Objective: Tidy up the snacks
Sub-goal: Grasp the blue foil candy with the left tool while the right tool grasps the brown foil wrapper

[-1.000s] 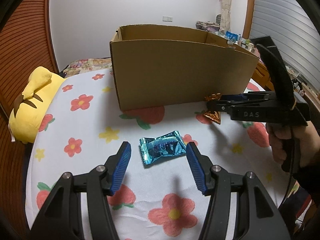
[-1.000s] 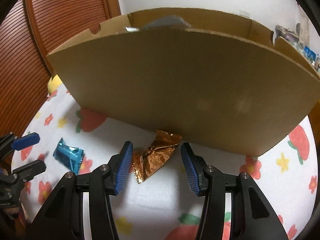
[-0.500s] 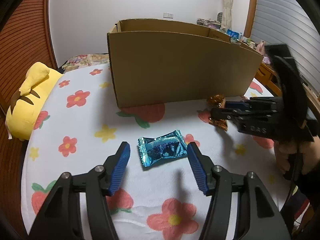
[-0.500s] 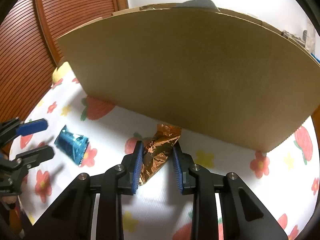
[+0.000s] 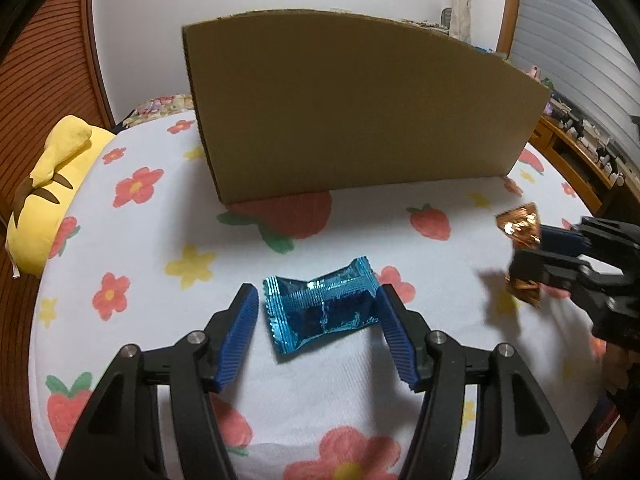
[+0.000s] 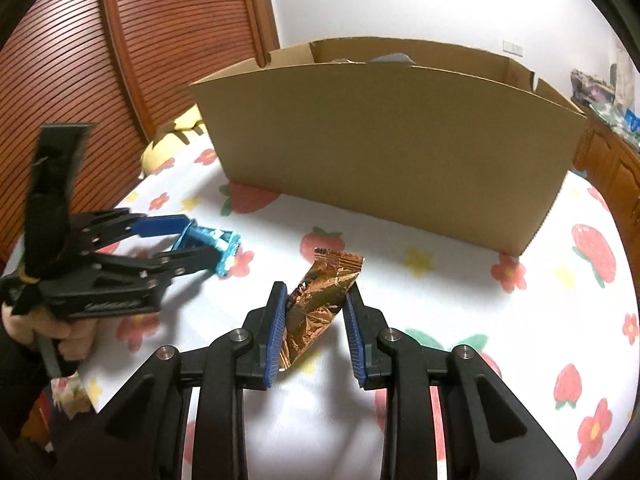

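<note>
Floral cloth (image 5: 320, 400): blue snack (image 5: 320, 312) between left gripper (image 5: 316, 332) pads.

A white sheet (image 5: 348, 236) printed with flowers and strawberries is spread out. A yellow plush (image 5: 48, 184) is seen beside brown slatted panels (image 6: 168, 40).

I am in a home bedroom. The cardboard box (image 5: 360, 108) stands on a bed sheet (image 5: 132, 240) printed with flowers and strawberries. Left of the box lies a yellow plush toy (image 5: 52, 184); behind it, a white wall (image 5: 160, 20); to its right, a wooden dresser (image 6: 612, 160).
</note>
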`<state>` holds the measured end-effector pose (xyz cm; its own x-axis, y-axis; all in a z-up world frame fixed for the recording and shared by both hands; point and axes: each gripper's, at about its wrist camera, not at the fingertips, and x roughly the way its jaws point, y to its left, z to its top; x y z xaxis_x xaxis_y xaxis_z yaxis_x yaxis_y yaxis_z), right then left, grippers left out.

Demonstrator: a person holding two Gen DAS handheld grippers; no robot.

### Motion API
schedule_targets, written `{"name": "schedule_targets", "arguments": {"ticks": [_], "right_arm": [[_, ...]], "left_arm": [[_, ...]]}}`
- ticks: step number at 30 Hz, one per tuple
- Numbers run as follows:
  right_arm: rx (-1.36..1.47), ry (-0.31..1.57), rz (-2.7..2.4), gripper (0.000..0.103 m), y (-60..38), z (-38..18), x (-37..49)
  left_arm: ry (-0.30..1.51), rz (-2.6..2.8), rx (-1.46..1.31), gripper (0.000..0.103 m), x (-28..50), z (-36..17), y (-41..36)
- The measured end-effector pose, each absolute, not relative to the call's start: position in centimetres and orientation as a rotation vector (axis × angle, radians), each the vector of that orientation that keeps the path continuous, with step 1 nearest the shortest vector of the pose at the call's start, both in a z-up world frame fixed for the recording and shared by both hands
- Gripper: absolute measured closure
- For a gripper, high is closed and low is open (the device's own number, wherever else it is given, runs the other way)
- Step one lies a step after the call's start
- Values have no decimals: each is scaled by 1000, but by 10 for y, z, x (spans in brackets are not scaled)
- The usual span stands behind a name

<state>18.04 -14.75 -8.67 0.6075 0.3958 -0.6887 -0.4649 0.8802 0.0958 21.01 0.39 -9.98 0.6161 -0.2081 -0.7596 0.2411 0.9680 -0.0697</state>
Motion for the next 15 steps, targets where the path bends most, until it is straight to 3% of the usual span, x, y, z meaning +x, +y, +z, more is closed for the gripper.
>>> {"name": "schedule_targets", "arguments": {"ticks": [8, 15], "right_arm": [[-99, 781, 495, 76, -151, -99, 170], [-95, 778, 494, 76, -155, -100, 167]], "left_arm": [[869, -257, 56, 43, 211, -101, -1], [857, -282, 69, 66, 205, -99, -6]]}}
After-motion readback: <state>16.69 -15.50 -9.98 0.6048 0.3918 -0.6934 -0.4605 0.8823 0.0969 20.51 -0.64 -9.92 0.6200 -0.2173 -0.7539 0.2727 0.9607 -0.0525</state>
